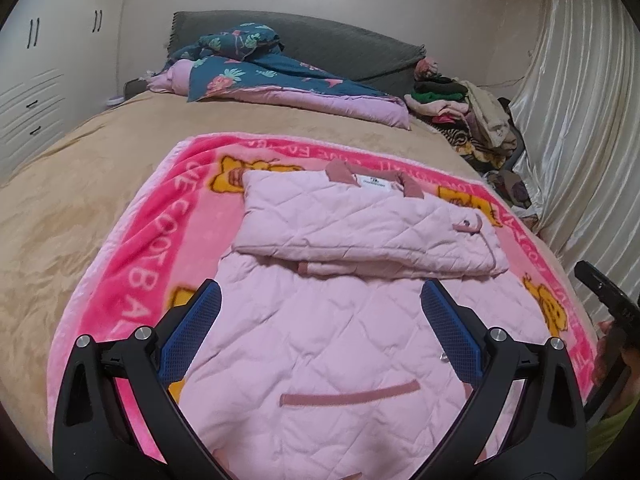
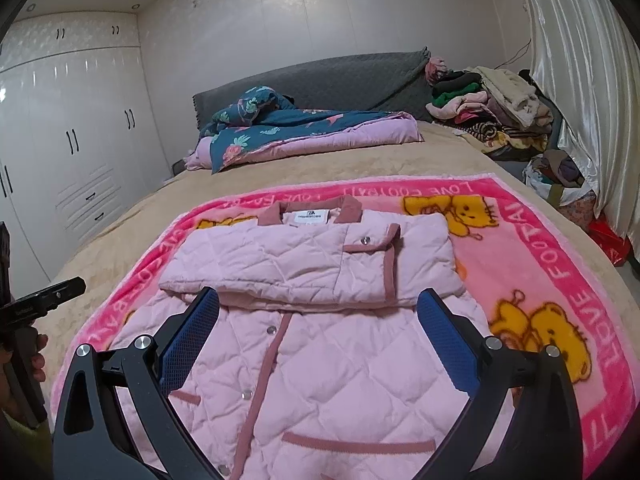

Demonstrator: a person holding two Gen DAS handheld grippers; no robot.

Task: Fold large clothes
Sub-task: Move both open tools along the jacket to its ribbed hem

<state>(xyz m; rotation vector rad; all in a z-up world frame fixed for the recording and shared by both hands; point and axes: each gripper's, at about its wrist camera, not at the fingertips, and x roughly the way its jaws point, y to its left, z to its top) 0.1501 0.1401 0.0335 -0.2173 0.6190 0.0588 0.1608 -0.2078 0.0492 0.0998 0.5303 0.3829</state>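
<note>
Bed [image 2: 140, 216]: pink blanket [image 2: 532, 248] under quilted jacket [image 2: 320, 376]; clothes pile [image 2: 492, 112] far corner

pink bear blanket [image 2: 560, 280], floral quilt [image 2: 304, 128], clothes pile [image 2: 492, 108] (beside curtain [image 2: 580, 80])

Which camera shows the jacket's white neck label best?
The right wrist view: the neck label faces the camera between the collar flaps, nearly centred. The left wrist view shows the same label smaller and more skewed.

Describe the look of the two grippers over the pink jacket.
The left gripper and right gripper match: black Y-shaped plastic arms, round silver bolt heads at the joints, and flat blue textured pads lining each finger. No cables or markings are visible.
</note>
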